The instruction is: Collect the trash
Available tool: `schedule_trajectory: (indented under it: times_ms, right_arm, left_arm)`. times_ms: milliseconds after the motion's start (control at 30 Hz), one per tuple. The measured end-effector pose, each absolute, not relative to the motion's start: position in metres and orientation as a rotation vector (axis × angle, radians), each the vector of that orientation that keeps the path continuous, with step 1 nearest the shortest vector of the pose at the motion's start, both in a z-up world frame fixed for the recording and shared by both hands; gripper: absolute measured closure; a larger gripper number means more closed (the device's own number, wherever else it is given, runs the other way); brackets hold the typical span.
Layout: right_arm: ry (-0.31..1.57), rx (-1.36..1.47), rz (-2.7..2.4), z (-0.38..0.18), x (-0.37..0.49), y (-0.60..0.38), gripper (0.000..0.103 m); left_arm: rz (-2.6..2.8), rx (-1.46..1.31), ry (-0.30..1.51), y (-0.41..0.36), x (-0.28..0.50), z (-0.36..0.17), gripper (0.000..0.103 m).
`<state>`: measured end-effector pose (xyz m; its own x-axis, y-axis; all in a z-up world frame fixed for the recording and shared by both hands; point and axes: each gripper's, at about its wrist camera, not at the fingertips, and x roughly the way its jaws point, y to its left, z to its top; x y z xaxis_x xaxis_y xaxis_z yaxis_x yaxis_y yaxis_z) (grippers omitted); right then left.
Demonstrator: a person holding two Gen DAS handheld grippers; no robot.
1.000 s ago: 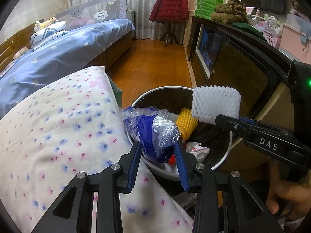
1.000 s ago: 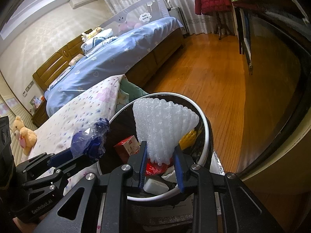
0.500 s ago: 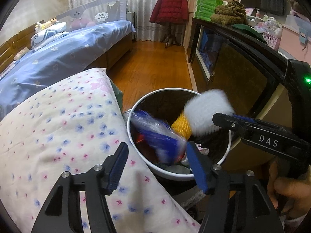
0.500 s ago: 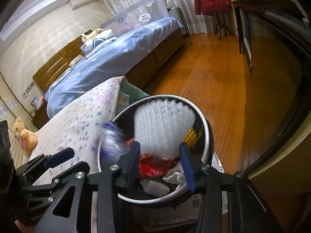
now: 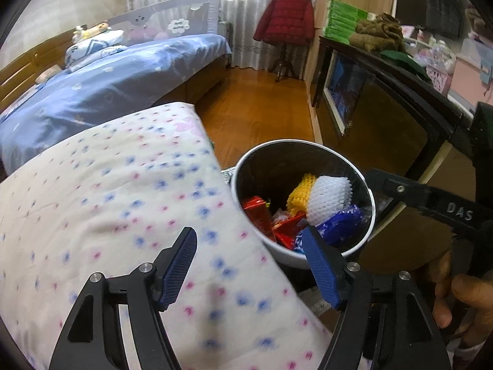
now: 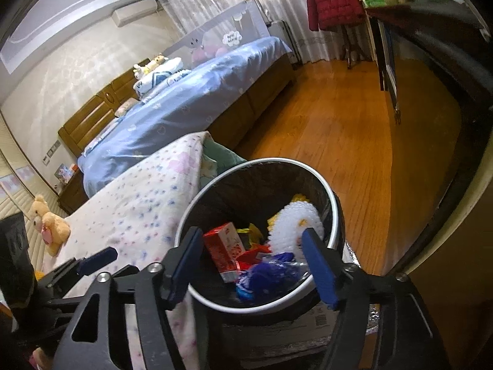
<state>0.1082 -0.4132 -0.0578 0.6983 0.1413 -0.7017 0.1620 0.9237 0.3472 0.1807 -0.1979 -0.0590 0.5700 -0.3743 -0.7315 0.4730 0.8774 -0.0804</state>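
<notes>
- L hand-held gripper [image 5: 251, 262]: blue pads spread, nothing between; jaws have just been opening. Sits over the floral quilt [image 5: 107, 203], at the bin's near-left rim.
- R hand-held gripper [image 6: 251, 262]: pads also spread & empty, just been opening too. Straddles the near rim of the round white-rimmed black-lined trash bin [image 6: 334, 203], pointing down into it.
- Trash now lying in the bin: white foam fruit net [image 6: 292, 225] far-right, long axis running away from R gripper; crumpled blue-and-clear plastic bag [image 6: 268, 274] right under the R pads.
- Red carton [image 6: 223, 246], yellow foam net [image 5: 300, 191] alongside.
- Judgement: both drops look done; no loose trash seen on the quilt, next target unclear.
</notes>
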Motion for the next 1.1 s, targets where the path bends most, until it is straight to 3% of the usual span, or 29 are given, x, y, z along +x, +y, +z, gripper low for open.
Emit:
schedule_trajectory:
  times_ms: [467, 900, 1033, 1100]
  right_arm:
    - [0.683, 0.369, 0.042, -0.038, 0.075, -0.345, 0.012]
    - [0.588, 0.212, 0.102, -0.022, 0.066, -0.278, 0.007]
    - [0.494, 0.161, 0.091, -0.001, 0.062, -0.267, 0.000]
    - [0.459, 0.135, 0.086, 0.006, 0.063, -0.262, 0.000]
  left_arm:
    - [-0.328, -0.017, 0.724, -0.097, 0.128, -0.037, 0.026]
    - [-0.179, 0.005, 0.545, -0.056, 0.068, -0.018, 0.022]
    - [-0.114, 0.004, 0.472, -0.046, 0.054, -0.006, 0.001]
    - [-0.096, 0.002, 0.446, -0.046, 0.051, -0.005, 0.001]
